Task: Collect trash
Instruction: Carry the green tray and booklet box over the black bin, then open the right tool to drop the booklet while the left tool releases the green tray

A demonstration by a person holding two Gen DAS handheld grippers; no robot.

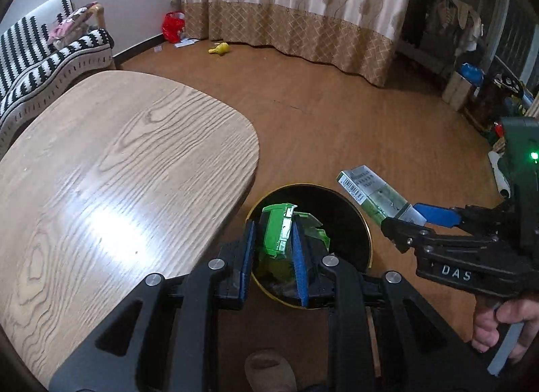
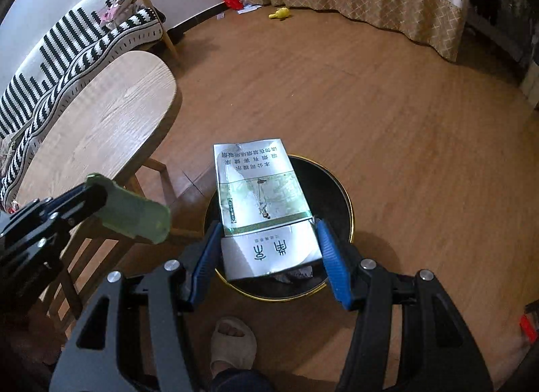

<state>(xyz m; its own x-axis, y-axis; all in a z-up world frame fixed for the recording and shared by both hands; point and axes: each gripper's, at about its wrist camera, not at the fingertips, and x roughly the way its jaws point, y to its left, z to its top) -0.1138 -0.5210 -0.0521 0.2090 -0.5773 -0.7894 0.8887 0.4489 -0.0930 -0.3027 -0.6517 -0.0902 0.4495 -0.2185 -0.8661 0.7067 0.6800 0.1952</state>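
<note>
My left gripper [image 1: 274,223] is shut on a crumpled green box [image 1: 278,232] and holds it over the black round bin [image 1: 357,233] with a gold rim. My right gripper [image 2: 267,223] is shut on a silver and green cigarette carton [image 2: 259,196] and holds it above the same bin [image 2: 333,189]. The right gripper also shows in the left wrist view [image 1: 402,220] at the right, with the carton [image 1: 370,193] over the bin's right rim. The left gripper with the green box [image 2: 134,215] shows at the left of the right wrist view.
A rounded wooden table [image 1: 111,169] stands left of the bin. A striped sofa [image 2: 67,51] is behind it. On the floor by the curtain [image 1: 296,11] lie a yellow toy [image 1: 219,49] and a red bag [image 1: 173,26]. My slippered foot [image 2: 232,344] is near the bin.
</note>
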